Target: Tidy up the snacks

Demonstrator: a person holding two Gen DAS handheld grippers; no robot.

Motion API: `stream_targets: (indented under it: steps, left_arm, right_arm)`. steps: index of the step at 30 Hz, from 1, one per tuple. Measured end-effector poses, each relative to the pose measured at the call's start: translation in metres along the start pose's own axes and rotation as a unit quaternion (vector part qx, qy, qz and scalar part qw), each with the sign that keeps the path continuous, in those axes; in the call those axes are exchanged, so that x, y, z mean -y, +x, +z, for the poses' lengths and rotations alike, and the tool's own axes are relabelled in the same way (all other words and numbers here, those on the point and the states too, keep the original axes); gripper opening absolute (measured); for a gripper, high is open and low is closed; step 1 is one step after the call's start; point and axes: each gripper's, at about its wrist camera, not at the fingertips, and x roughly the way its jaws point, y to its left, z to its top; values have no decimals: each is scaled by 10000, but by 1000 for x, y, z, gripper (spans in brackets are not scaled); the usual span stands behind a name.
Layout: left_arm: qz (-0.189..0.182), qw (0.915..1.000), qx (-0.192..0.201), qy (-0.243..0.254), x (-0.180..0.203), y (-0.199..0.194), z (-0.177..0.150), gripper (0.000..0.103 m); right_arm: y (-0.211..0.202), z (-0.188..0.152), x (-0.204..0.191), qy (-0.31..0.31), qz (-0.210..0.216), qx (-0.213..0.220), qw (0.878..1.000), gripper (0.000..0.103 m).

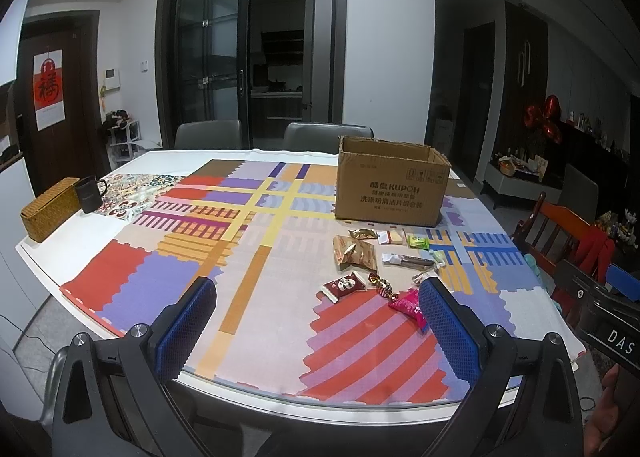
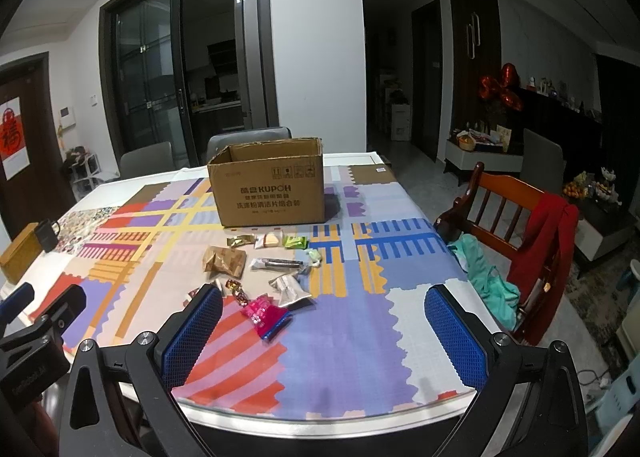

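Note:
Several wrapped snacks lie loose on the patterned tablecloth in front of an open cardboard box [image 1: 392, 187] [image 2: 270, 185]. Among them are a pink packet [image 1: 408, 305] [image 2: 266, 315], a brown crumpled bag [image 1: 356, 253] [image 2: 224, 261], a green packet [image 1: 418, 243] [image 2: 296, 243] and a silver packet [image 2: 290, 289]. My left gripper [image 1: 320, 333] hovers open above the table's near edge, short of the snacks. My right gripper [image 2: 324, 333] is open too, with nothing between its blue pads; the pink packet lies just beyond its left finger [image 2: 192, 333].
A woven box [image 1: 50, 209] and a dark mug [image 1: 90, 195] stand at the table's far left. Grey chairs [image 1: 208, 135] line the far side. A wooden chair [image 2: 516, 225] with red and teal clothes stands at the right edge. The other gripper's body [image 2: 36, 333] shows at left.

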Motion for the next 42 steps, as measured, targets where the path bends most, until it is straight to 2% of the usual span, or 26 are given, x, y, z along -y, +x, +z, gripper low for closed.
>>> stream_targets:
  steps: [42]
  left_arm:
    - [-27, 9999, 134, 82, 4, -4, 10, 103]
  right_arm:
    - [-3, 6, 7, 27, -4, 193, 9998, 102]
